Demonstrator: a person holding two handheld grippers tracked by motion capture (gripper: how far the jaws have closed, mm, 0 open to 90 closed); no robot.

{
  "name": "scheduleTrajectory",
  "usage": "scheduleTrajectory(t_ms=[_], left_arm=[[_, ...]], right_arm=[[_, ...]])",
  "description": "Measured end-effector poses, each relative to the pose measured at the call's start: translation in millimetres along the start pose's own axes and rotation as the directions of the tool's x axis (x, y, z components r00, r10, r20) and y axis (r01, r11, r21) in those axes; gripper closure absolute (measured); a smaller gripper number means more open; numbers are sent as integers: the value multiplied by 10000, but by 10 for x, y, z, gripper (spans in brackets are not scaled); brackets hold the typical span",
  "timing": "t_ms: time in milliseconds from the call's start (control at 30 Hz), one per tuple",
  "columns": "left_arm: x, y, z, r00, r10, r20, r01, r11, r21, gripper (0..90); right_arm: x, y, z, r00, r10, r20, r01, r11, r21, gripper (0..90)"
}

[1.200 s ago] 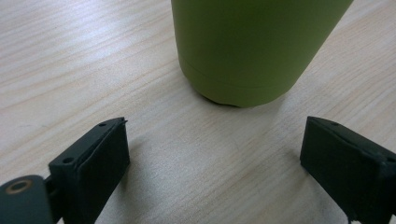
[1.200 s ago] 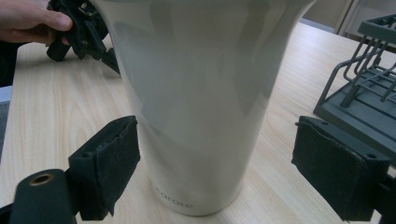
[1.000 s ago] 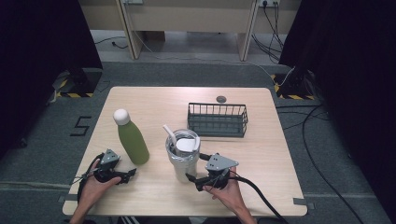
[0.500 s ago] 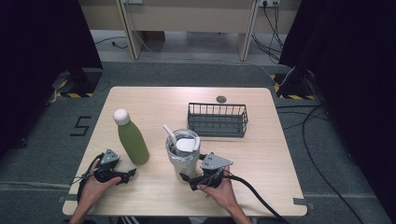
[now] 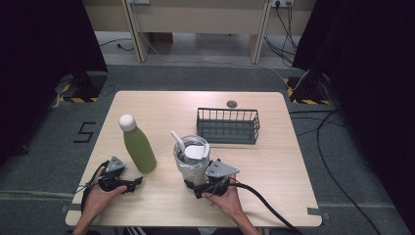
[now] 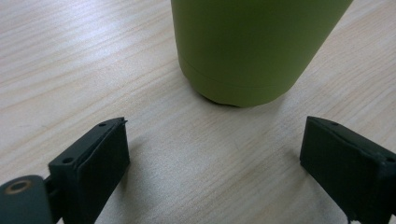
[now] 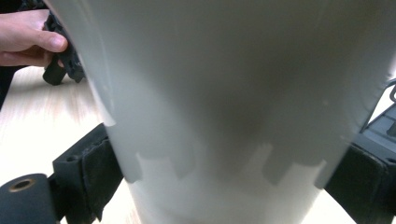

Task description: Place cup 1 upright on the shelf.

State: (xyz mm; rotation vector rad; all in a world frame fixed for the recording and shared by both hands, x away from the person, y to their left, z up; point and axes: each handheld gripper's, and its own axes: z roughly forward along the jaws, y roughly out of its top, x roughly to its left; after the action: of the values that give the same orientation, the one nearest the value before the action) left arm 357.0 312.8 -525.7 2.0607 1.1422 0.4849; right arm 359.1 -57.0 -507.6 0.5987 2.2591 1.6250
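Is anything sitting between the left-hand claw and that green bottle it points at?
Nothing visible does. The left gripper is open, with bare wooden table between its jaws and the base of the green metal bottle, which stands just ahead, untouched.

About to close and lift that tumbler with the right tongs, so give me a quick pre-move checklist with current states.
1. Tumbler sits between the jaws of the right tongs: ok.
2. Jaws pressed firmly on it: cannot tell.
3. Tumbler upright on the table: ok.
4. Lid and straw secure for a lift: cannot tell.
5. Green bottle stands apart from the tumbler: ok.
6. Left tongs open, short of the bottle, holding nothing: ok.
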Motion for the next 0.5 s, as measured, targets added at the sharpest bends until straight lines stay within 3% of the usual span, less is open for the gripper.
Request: scheduleTrajectory(t_ms=[500], left_arm=[[0,0,0,10000,5,3,-5,10000,0,74]], right_arm=[[-4,-45,105,9999,154,-57,-158,9980,-617,92]])
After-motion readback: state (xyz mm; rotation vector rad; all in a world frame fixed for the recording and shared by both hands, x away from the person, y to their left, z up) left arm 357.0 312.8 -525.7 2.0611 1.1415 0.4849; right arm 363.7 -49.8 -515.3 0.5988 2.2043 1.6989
